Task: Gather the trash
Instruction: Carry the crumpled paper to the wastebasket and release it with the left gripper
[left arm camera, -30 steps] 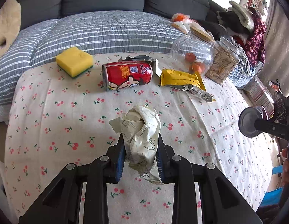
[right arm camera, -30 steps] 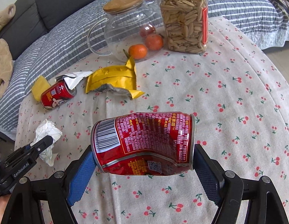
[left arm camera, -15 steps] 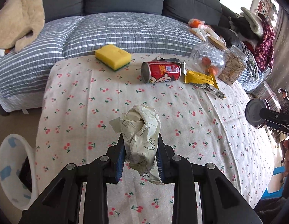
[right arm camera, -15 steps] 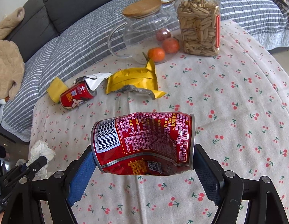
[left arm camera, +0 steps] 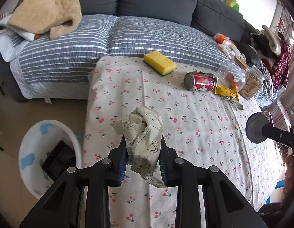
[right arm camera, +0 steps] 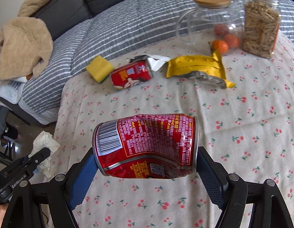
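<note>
The left gripper [left arm camera: 143, 163] jaws clamp a crumpled paper wad [left arm camera: 142, 133] above the worktop [left arm camera: 204, 129] edge. The right gripper [right arm camera: 147, 168] jaws, set wide, grip a dented red can [right arm camera: 145, 144] endwise. A second can [right arm camera: 130, 77], a yellow foil wrapper [right arm camera: 196, 66] and a spongy yellow block [right arm camera: 98, 70] lie on the cherry-print cloth.

The left gripper [left arm camera: 143, 157] points steeply down, jaws pinched on a crumpled paper [left arm camera: 145, 140]; the right gripper [right arm camera: 146, 163] (jaws wide) clamps a dented can [right arm camera: 146, 145] endwise, its black finger showing at three o'clock in the left view.
</note>
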